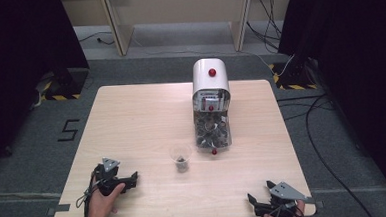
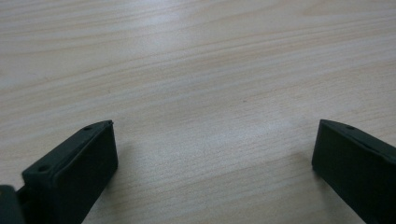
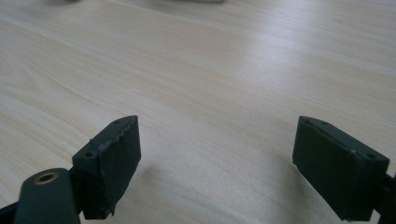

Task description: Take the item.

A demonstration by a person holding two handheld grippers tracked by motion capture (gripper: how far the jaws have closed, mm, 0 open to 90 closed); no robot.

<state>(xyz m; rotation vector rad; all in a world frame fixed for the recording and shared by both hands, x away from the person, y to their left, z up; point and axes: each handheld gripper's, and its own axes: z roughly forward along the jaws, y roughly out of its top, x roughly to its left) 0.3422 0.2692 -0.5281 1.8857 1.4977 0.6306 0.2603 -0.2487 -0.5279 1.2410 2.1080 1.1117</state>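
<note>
While claws (image 1: 134, 180) rest, cup (image 1: 180, 156) lies apart.

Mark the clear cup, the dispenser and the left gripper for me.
clear cup (image 1: 181, 156), high view, on its transparent side wall.
dispenser (image 1: 210, 78), high view, on its white domed top.
left gripper (image 1: 133, 180), high view, between its open fingertips.

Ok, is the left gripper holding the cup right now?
No, the left gripper sits open at the table's near left, apart from the clear cup at the middle.
</note>
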